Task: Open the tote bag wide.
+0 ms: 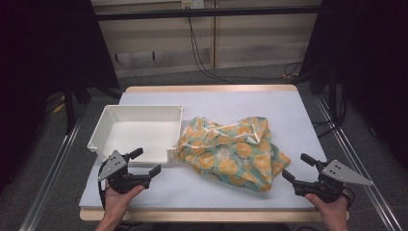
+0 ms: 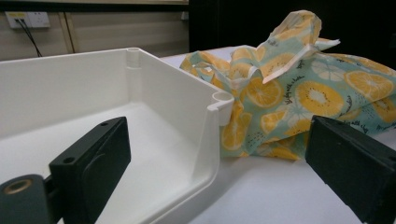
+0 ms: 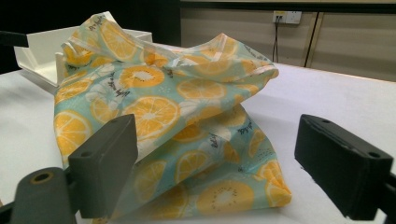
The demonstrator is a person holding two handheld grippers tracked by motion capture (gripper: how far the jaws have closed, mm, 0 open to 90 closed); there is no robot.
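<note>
Cloth [image 1: 233,151], teal with an orange-slice print, lies crumpled on the white table [image 1: 250,103], right of centre as the high view shows it. Folds bunch up into a ridge along its far side; a pale hem strip runs across the upper folds. Its left edge lies just beside the near right corner of the white tray [image 1: 101,127]; whether the two touch I cannot tell. The tray sits on the left half of the table, open side up, nothing inside.

Left hand-held gripper [image 1: 146,162] is held low over the near left part of the table, just in front of the tray's near wall, jaws pointing toward the tray corner and cloth. Jaws stand wide apart, nothing between them. In the left gripper view the tray's rounded corner [image 2: 219,100] and the cloth [image 2: 299,88] show between the two jaws, both farther off, untouched.

Right hand-held gripper [image 1: 298,167] is held at the near right edge of the table, just beside the cloth's lower right corner, jaws pointing left toward it. Jaws wide apart, gripping nothing. In the right gripper view the cloth [image 3: 187,112] rises between and beyond the jaws; the left jaw overlaps it in the picture, contact not discernible. The tray [image 3: 39,51] shows behind the cloth, upper left.
</note>
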